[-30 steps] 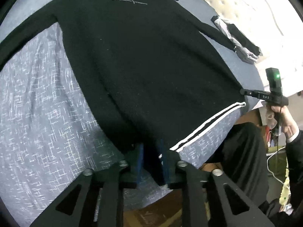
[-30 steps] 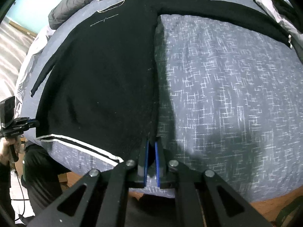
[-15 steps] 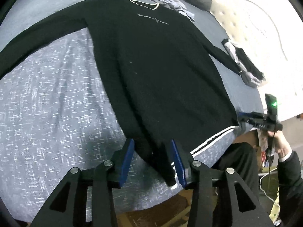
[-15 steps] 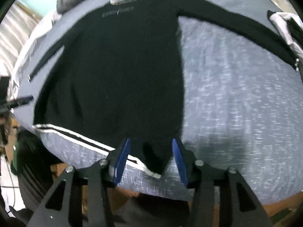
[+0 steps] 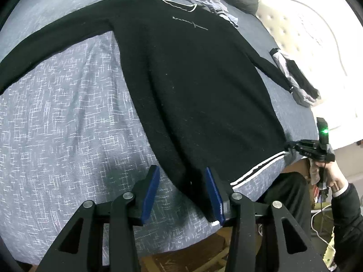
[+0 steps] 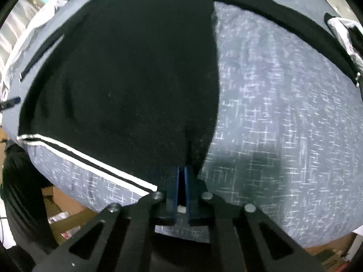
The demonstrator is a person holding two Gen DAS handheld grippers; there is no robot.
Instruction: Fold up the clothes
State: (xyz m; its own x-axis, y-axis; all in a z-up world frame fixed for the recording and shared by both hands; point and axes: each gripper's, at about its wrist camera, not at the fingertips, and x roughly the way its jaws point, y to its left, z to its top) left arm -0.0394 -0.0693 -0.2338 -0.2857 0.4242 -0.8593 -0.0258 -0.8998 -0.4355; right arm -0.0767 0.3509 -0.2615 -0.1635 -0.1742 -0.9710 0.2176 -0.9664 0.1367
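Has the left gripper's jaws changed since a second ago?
Yes. The left gripper has opened: its jaws were pinched on the black sweater's hem corner and now stand wide apart around it.

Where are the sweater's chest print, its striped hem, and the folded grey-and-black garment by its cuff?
chest print (image 5: 190, 23): left wrist view, middle of the thin white line.
striped hem (image 5: 258, 166): left wrist view, white double stripe near the bed's edge.
grey-and-black garment (image 5: 295, 77): left wrist view, its black middle.
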